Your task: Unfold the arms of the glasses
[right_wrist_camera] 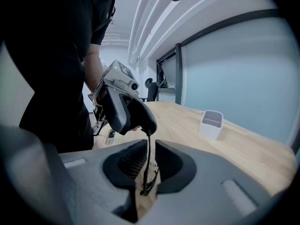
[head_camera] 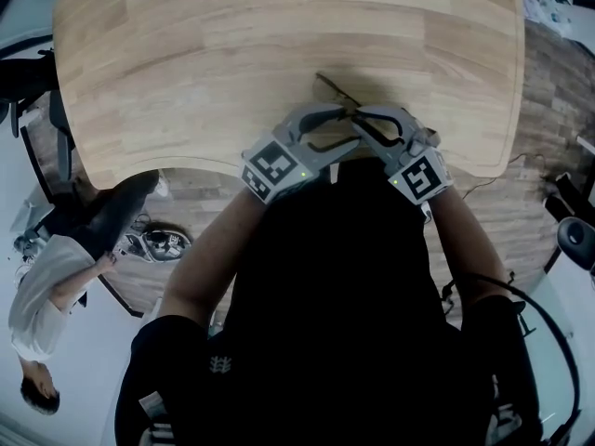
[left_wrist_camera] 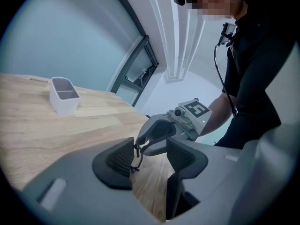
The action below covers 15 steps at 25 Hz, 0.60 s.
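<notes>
Right gripper (right_wrist_camera: 148,159) clamps the glasses (right_wrist_camera: 146,168) over a wooden table (left_wrist_camera: 56,135) — left gripper (left_wrist_camera: 151,157) gapes open alongside.

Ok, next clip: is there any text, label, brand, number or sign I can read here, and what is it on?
No readable words or numbers anywhere.
On the marker cubes: black-and-white square patterns only, no letters.
On the black shirt, a small white emblem: too small to read.
On the white bin and the glasses: no print visible.
</notes>
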Available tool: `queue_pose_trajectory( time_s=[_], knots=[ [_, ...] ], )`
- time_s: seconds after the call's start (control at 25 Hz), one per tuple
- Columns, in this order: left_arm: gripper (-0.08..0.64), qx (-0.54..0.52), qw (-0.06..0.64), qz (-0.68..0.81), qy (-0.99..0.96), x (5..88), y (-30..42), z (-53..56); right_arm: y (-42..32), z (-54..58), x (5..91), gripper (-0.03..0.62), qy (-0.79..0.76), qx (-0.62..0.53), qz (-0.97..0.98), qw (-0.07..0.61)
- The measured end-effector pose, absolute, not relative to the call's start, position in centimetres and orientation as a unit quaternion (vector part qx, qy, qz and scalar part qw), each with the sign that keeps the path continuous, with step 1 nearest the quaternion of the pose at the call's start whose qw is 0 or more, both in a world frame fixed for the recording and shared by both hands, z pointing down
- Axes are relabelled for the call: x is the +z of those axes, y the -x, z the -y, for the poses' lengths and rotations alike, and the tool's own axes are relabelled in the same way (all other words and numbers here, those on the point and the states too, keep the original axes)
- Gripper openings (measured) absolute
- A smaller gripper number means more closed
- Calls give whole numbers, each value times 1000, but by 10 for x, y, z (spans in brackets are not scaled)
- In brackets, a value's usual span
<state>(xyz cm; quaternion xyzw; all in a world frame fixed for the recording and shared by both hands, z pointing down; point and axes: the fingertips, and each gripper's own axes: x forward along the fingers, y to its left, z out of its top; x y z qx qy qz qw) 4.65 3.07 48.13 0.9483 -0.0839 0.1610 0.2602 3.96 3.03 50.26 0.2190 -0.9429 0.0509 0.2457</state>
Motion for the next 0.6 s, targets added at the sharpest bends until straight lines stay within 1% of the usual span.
queue_pose_trajectory(
  time_s=[0.2,0.24,0.4,0.6],
  knots=[
    [218,157,253,59,-953,468,-55,-45,-63,-49,507,74,-245,66,930,266],
    [216,155,251,54,-954,466,-58,-49,-68,-53,513,91,-253,78,926,270],
    [213,156,243,21,-957,460,-73,-71,-76,-63,542,199,-269,127,909,291],
    [213,160,228,-28,-960,453,-97,-101,-79,-61,549,201,-299,134,897,296]
  ],
)
